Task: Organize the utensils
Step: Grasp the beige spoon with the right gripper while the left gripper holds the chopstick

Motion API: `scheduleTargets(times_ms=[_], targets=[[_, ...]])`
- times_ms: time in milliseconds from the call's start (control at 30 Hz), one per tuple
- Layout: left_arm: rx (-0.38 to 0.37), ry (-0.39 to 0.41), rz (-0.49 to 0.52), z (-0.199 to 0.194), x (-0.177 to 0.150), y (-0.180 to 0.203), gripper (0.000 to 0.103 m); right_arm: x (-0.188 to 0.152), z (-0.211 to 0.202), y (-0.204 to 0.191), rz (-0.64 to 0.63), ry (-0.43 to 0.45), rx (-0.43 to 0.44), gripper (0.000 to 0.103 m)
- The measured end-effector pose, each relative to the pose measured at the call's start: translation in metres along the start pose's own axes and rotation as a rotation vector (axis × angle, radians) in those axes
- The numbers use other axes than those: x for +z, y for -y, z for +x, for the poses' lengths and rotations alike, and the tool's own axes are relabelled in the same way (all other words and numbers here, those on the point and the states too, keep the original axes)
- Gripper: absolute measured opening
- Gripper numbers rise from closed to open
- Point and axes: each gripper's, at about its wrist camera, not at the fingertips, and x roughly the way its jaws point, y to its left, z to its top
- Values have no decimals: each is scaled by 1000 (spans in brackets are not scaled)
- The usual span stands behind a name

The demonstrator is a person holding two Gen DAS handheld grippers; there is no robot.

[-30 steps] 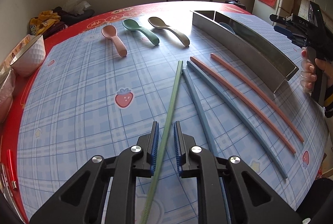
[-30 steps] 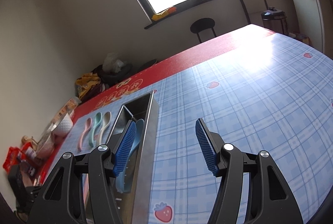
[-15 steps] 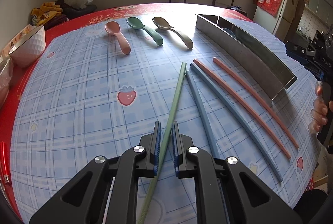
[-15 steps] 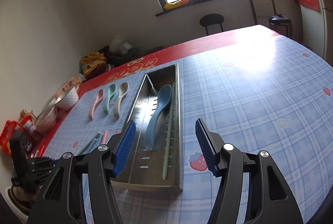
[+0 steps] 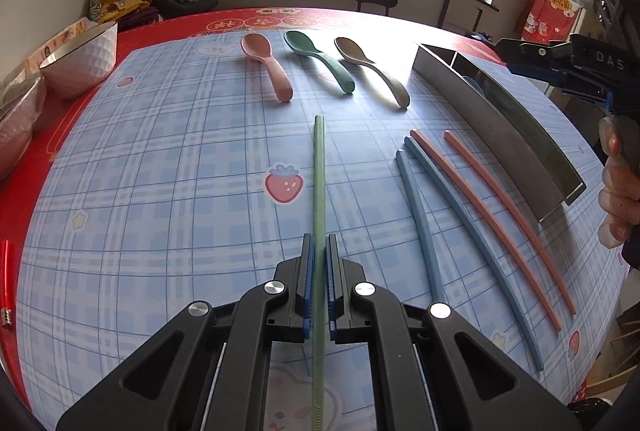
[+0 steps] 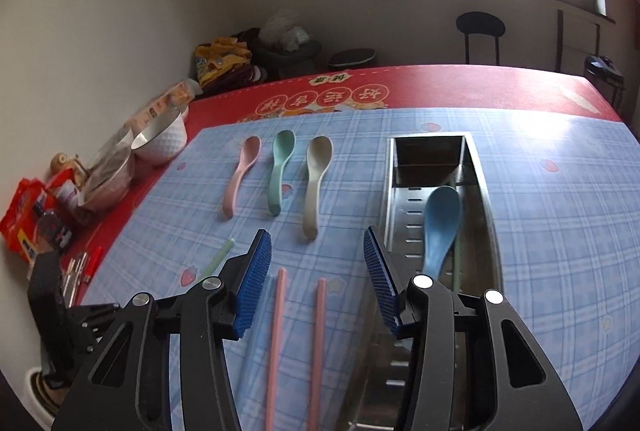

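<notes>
My left gripper (image 5: 319, 251) is shut on a green chopstick (image 5: 319, 175) that points away over the table. Two blue chopsticks (image 5: 420, 223) and two pink chopsticks (image 5: 492, 215) lie to its right. A pink spoon (image 5: 268, 67), a green spoon (image 5: 320, 65) and a beige spoon (image 5: 372, 71) lie in a row farther back. The steel utensil tray (image 5: 500, 119) stands at the right. In the right wrist view the tray (image 6: 490, 215) holds a blue spoon (image 6: 438, 227) and a green chopstick. My right gripper (image 6: 318, 251) is open and empty above the pink chopsticks (image 6: 298, 331).
A white bowl (image 5: 80, 59) and a bagged bowl stand at the table's left edge, with snack packets (image 6: 36, 215) nearby. A red pen (image 5: 6, 283) lies at the left front edge. A black stool (image 6: 480, 31) stands beyond the table.
My left gripper closed on the green chopstick and swung it left, away from the blue chopsticks. My right gripper swung left from over the tray to over the pink chopsticks, still open.
</notes>
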Motion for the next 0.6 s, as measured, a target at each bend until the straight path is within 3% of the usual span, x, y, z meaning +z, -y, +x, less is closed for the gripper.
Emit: scheduleTargets(times_ms=[267, 600], targets=[[-5, 5, -64, 0, 3, -10, 6, 41, 85, -20, 47, -172, -63, 35], [-26, 6, -86, 1, 3, -16, 6, 54, 135, -16, 78, -255, -182, 31]])
